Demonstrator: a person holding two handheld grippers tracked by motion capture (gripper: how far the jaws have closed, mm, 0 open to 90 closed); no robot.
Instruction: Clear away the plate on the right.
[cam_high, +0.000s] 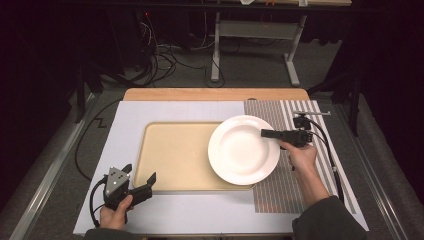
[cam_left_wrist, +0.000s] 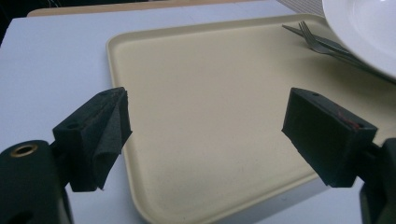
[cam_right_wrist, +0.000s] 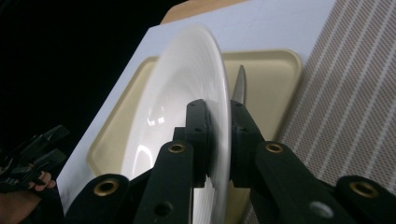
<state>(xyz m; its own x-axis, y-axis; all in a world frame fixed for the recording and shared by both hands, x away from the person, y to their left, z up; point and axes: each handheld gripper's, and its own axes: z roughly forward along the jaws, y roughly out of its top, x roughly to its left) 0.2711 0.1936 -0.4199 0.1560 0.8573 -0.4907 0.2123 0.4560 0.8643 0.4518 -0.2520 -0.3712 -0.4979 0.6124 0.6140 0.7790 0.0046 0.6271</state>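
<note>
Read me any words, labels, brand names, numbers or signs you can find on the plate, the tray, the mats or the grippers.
There is no readable text.
The white plate is plain.
The beige tray has no marking.
The striped mat bears a woven pattern, no letters.
The left gripper and right gripper show no legible label.
</note>
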